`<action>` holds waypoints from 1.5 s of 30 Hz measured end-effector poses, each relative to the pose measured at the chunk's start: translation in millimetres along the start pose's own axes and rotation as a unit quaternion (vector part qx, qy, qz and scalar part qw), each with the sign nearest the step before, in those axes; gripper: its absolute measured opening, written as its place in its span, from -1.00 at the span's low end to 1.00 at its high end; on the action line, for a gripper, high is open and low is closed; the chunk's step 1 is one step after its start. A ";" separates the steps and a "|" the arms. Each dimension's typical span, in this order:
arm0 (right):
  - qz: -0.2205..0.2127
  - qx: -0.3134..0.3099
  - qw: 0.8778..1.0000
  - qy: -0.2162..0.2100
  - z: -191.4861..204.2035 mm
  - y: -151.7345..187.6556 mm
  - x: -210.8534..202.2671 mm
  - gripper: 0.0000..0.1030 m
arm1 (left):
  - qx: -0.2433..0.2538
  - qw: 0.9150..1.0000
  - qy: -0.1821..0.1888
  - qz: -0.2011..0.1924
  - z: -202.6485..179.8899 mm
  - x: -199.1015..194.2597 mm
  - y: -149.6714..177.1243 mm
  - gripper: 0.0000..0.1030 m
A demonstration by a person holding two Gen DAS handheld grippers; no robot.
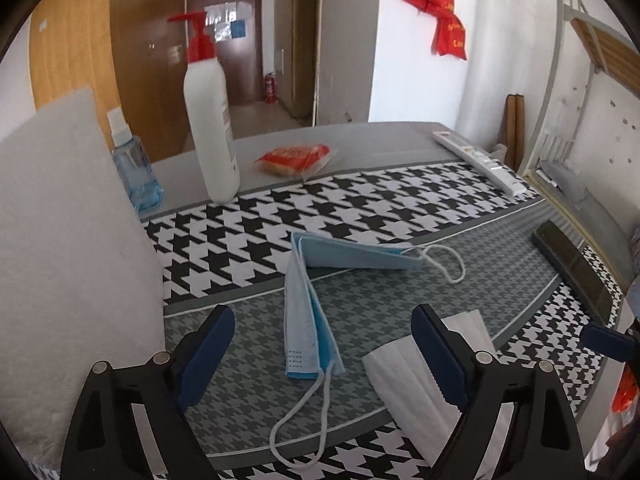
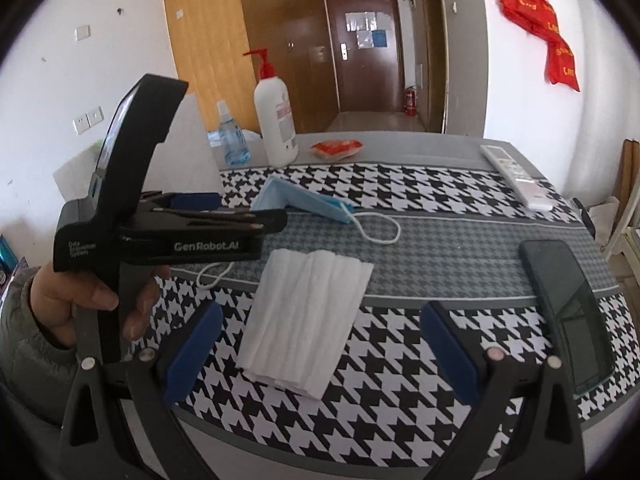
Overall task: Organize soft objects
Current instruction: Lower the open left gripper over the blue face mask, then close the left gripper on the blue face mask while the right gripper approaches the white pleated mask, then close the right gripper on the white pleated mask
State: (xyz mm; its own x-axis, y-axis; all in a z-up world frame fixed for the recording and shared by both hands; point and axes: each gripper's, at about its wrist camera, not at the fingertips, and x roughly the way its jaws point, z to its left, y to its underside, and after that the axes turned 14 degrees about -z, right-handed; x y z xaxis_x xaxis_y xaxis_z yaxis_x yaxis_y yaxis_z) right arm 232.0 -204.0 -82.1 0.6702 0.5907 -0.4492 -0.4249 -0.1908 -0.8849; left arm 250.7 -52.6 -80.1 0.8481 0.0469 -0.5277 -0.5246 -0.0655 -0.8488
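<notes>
- Two tools, both released and empty: our left tool hangs over the folded blue mask, our right tool over the white tissue stack.
- Both soft things lie on the houndstooth desk, near each other.
- We judge the mask's loose ear loop may snag a finger, dragging the mask askew.
- Thin tissue layers could part if pinched shallowly.
- Beyond, a phone, remote and pump bottle stand clear of both.
</notes>
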 end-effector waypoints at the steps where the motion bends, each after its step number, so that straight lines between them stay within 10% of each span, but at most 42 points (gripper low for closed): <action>1: 0.002 0.001 1.000 -0.004 -0.8 0.0 1.4 0.95 | -0.001 1.000 -0.001 0.003 0.4 1.8 0.7 0.68; 16: 0.021 0.003 1.000 -0.015 -3.7 4.3 16.7 0.95 | -0.007 1.000 -0.003 0.024 1.9 16.3 4.7 0.32; 39: 0.076 -0.021 0.997 -0.010 0.5 9.1 44.9 0.95 | 0.006 0.999 0.004 0.032 2.0 26.9 10.2 -0.83; 45: 0.086 -0.054 0.995 0.009 8.1 10.0 49.6 0.46 | 0.000 1.000 0.014 0.009 3.7 15.0 7.2 -0.83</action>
State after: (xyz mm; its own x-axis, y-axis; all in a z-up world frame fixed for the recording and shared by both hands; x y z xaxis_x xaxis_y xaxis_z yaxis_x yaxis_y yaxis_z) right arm 256.1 -170.3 -112.3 0.6034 0.5285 -0.5971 -0.4677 -0.3719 -0.8018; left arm 259.4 -48.6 -94.2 0.8398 0.0181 -0.5427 -0.5406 -0.0659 -0.8387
